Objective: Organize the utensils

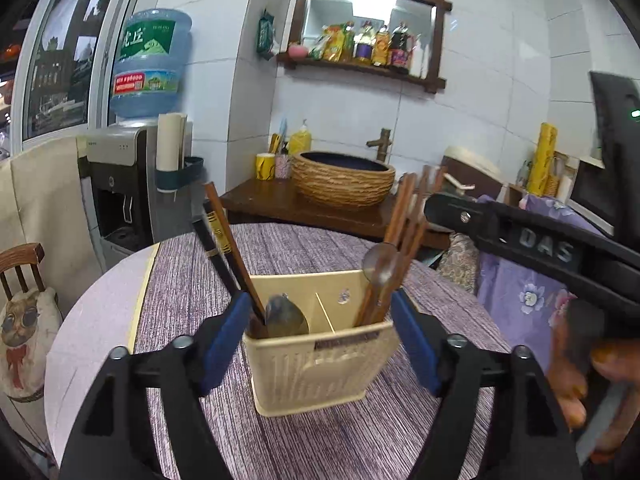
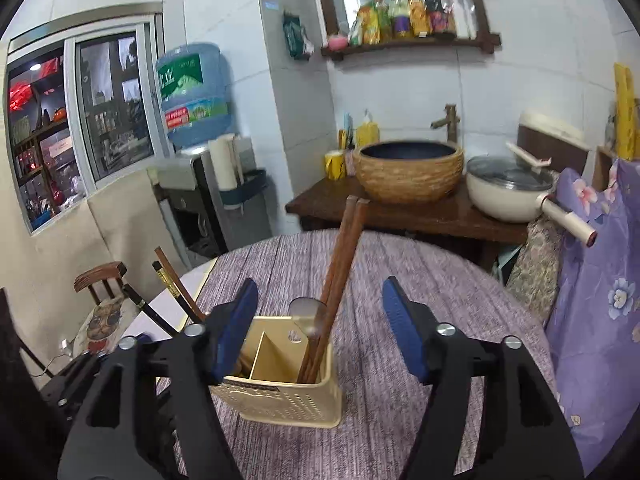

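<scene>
A cream two-compartment utensil holder (image 1: pixel 320 368) stands on the round table. Its left compartment holds dark and brown chopsticks (image 1: pixel 224 240) and a metal spoon (image 1: pixel 286 316). The right one holds brown chopsticks (image 1: pixel 404 220) and another spoon (image 1: pixel 380 264). My left gripper (image 1: pixel 320 336) is open, with its blue pads (image 1: pixel 226 332) flanking the holder's top. In the right wrist view, my right gripper (image 2: pixel 320 330) is open above the holder (image 2: pixel 288 392). The brown chopsticks (image 2: pixel 340 260) rise untouched between its pads. A hand (image 1: pixel 580 380) holds that gripper at the left wrist view's right edge.
The table wears a purple-grey cloth (image 2: pixel 400 272). Behind it, a dark wooden stand carries a woven basin (image 2: pixel 408 172) and a lidded white pot (image 2: pixel 508 188). A water dispenser (image 1: pixel 120 184) and a chair with a cat cushion (image 1: pixel 24 320) stand to the left. Purple floral fabric (image 2: pixel 600 300) hangs on the right.
</scene>
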